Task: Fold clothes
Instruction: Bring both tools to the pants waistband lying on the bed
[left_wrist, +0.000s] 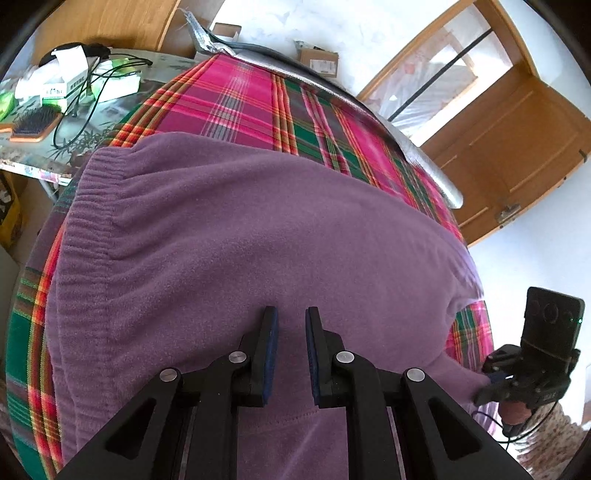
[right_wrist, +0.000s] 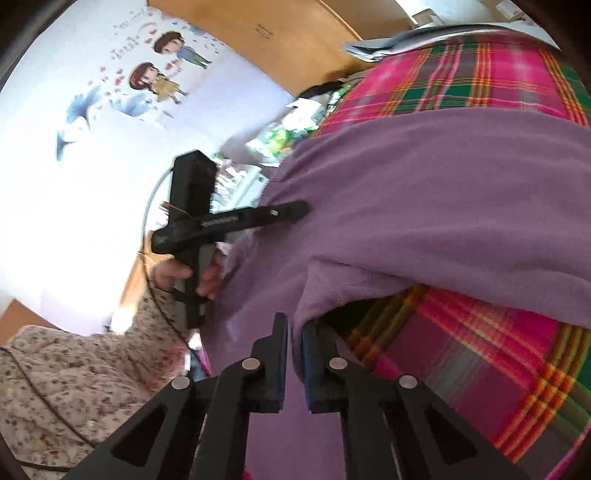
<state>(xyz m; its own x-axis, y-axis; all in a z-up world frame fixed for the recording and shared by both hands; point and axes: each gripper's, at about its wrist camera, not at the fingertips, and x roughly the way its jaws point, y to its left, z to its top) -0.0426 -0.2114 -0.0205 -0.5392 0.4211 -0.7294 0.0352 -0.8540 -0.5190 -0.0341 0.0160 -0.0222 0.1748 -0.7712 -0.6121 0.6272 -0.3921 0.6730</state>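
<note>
While purple fleece garment (left_wrist: 258, 229) lies ribbed hem far-left, both tools pinch it.

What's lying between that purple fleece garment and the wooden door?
Pink-and-green plaid cloth, then a silvery padded edge, between purple fleece garment and wooden door, in the left wrist view.

One purple garment (left_wrist: 236, 236) lies on one plaid cloth (left_wrist: 236, 96). Two grippers show: the left (left_wrist: 291, 354) and the right (right_wrist: 294, 363), each with two fingers. One hairbrush (left_wrist: 35, 127) sits on one side table (left_wrist: 92, 122), among several white boxes too jumbled to count. One wooden door (left_wrist: 517, 147) stands beyond. Two cardboard boxes (left_wrist: 318, 62) rest by the wall. Two cartoon children (right_wrist: 162, 62) decorate one wall.
</note>
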